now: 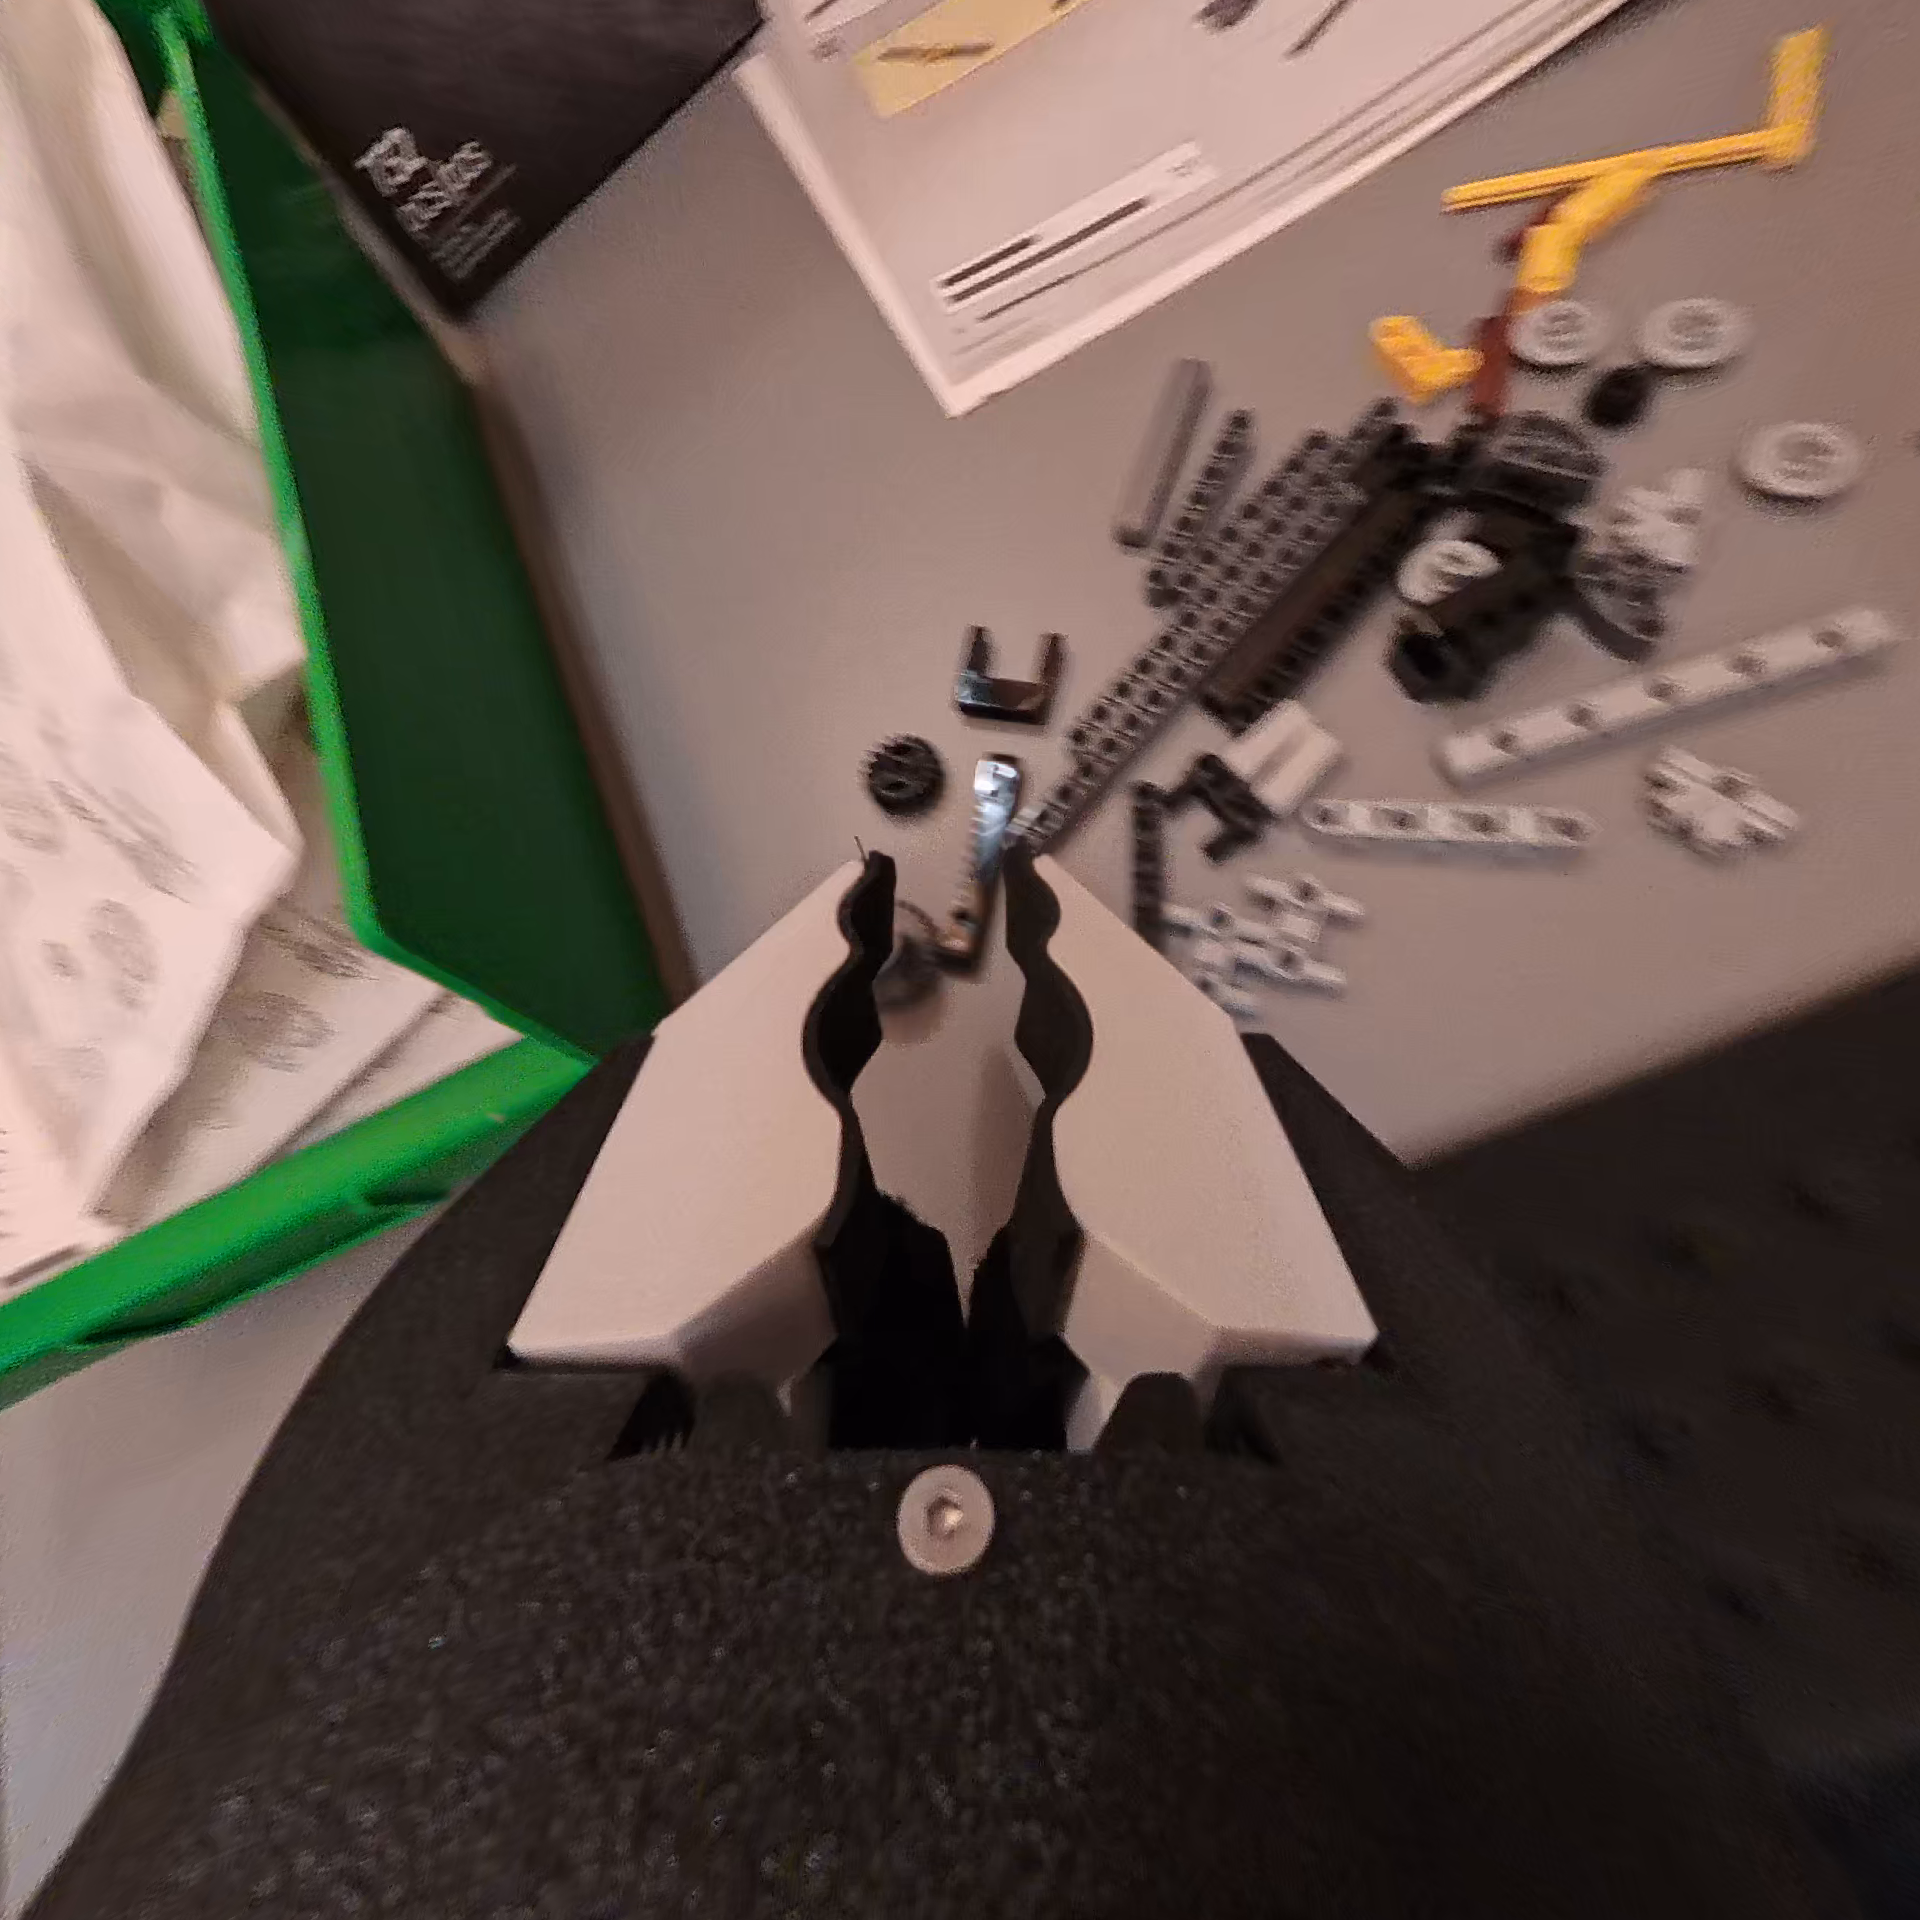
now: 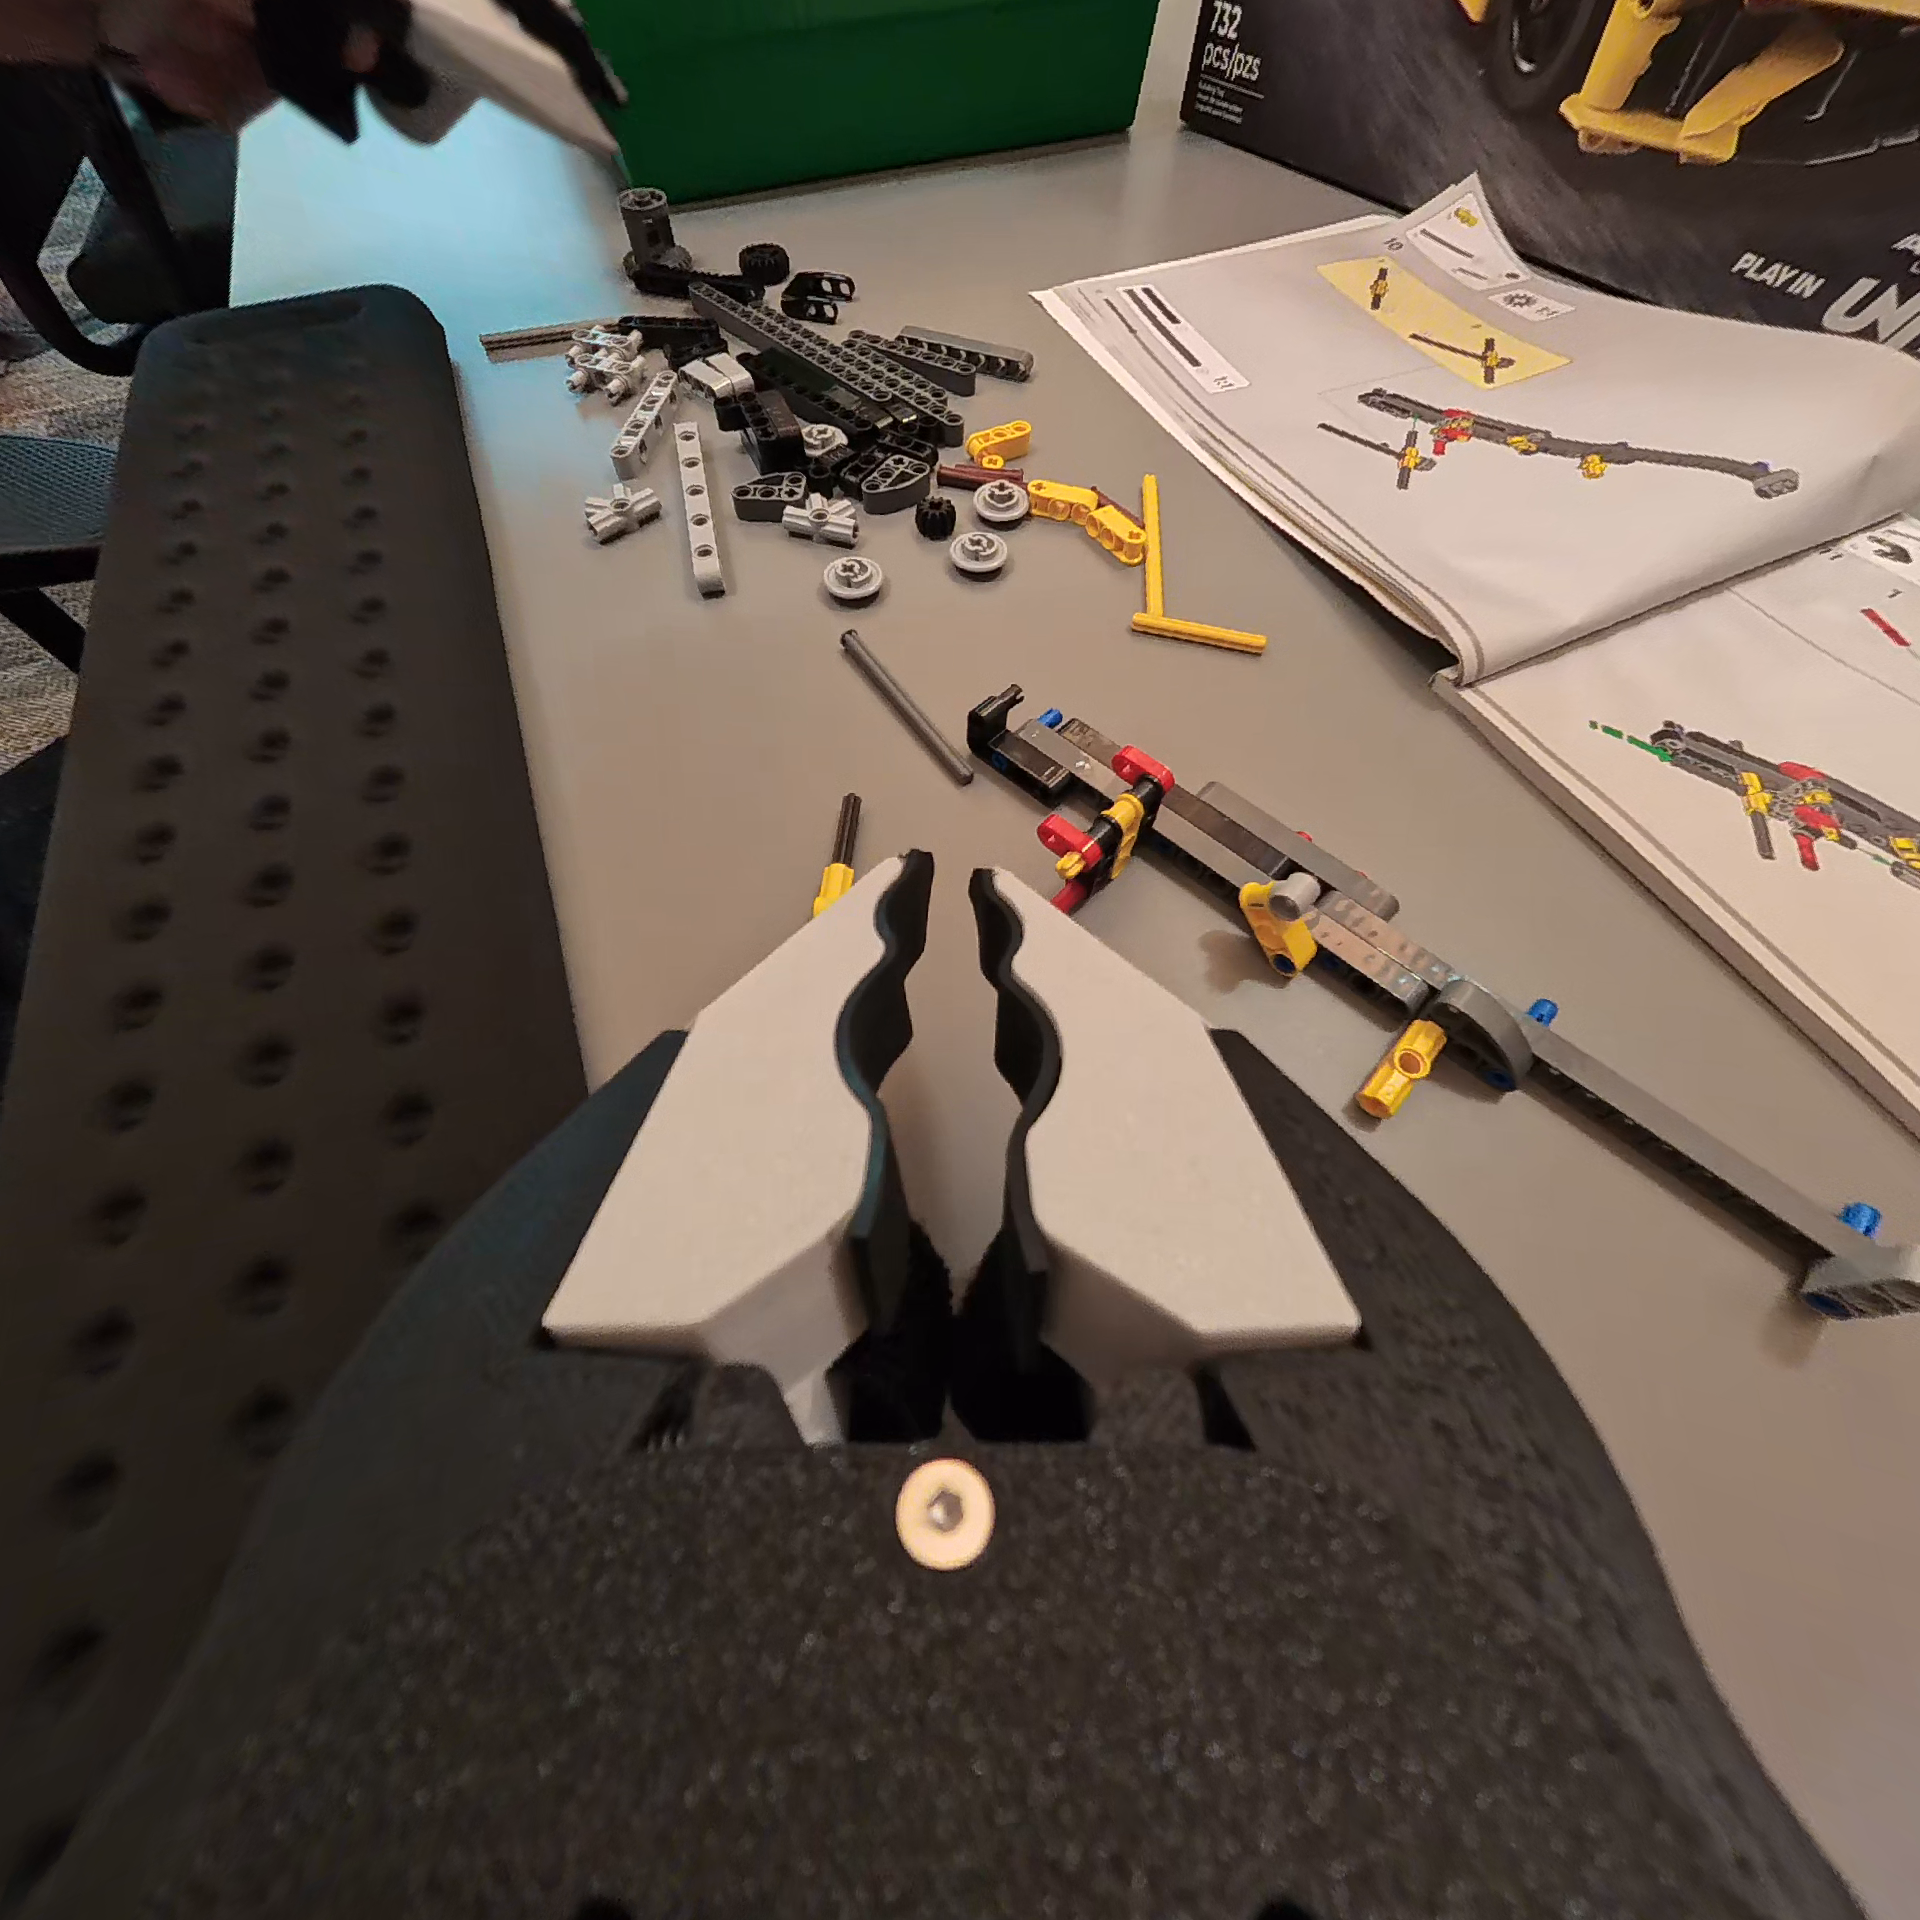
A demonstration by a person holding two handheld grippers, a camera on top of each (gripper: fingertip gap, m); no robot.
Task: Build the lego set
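Left gripper (image 1: 940,868) tilts down over the grey table (image 1: 727,520) beside the green bin (image 1: 416,623), its view blurred; its wavy black-lined fingers stand a little apart, and a small toothed grey piece (image 1: 985,842) lies against the inner face of one fingertip; whether it is gripped or merely lies on the table behind cannot be told; right gripper (image 2: 948,868) hovers low over the table, jaws slightly parted and holding nothing, tips just beside a short black axle with a yellow bush (image 2: 840,857). Partly built lego beam (image 2: 1351,935) lies on the table to the right of the right gripper, running diagonally: long, dark grey and black, carrying red and yellow connectors and blue pins; a loose dark axle (image 2: 906,707) lies near its far end. Loose pile of black and grey parts (image 2: 800,416) sits farther off; near it lie three grey round discs (image 2: 977,551), two yellow axles (image 2: 1195,634) forming an L, and a yellow angled liftarm (image 2: 1086,514). One open instruction booklet (image 2: 1507,436) lies to the right, the set's box (image 2: 1558,125) behind it; a black perforated strip (image 2: 260,831) fills the left of the right wrist view.
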